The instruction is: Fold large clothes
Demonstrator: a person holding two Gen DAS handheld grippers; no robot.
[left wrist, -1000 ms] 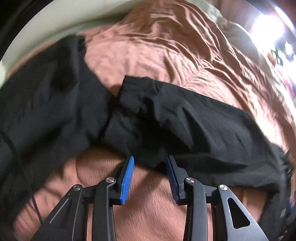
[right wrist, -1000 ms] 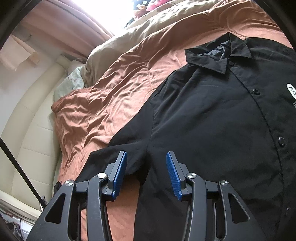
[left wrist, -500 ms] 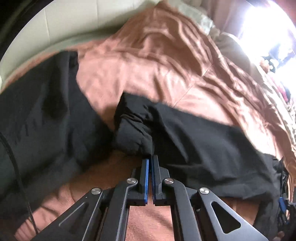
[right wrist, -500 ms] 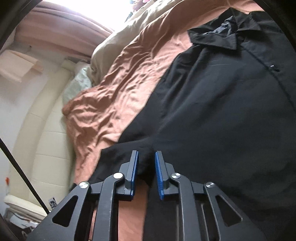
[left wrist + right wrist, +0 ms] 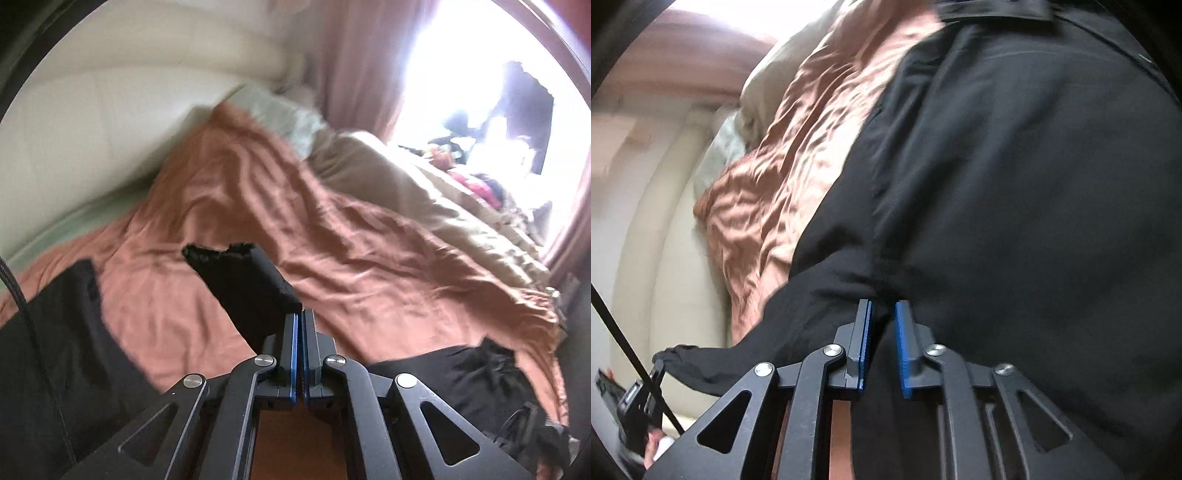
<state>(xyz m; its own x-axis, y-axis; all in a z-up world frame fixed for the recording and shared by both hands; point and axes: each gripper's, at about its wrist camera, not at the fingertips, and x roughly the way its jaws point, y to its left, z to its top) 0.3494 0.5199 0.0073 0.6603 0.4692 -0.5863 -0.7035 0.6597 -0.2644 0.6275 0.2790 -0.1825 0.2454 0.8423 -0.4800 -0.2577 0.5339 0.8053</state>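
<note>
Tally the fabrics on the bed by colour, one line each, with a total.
Black: 1, shirt
Rust-orange: 1, bedspread
Beige: 1, duvet
Pale green: 1, pillow
Total: 4

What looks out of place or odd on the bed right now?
Nothing looks damaged or spilled. The rust-coloured bedspread is heavily wrinkled, and a beige duvet lies bunched toward the window. The black shirt is not flat: its sleeve is lifted off the bed by the left gripper.
</note>
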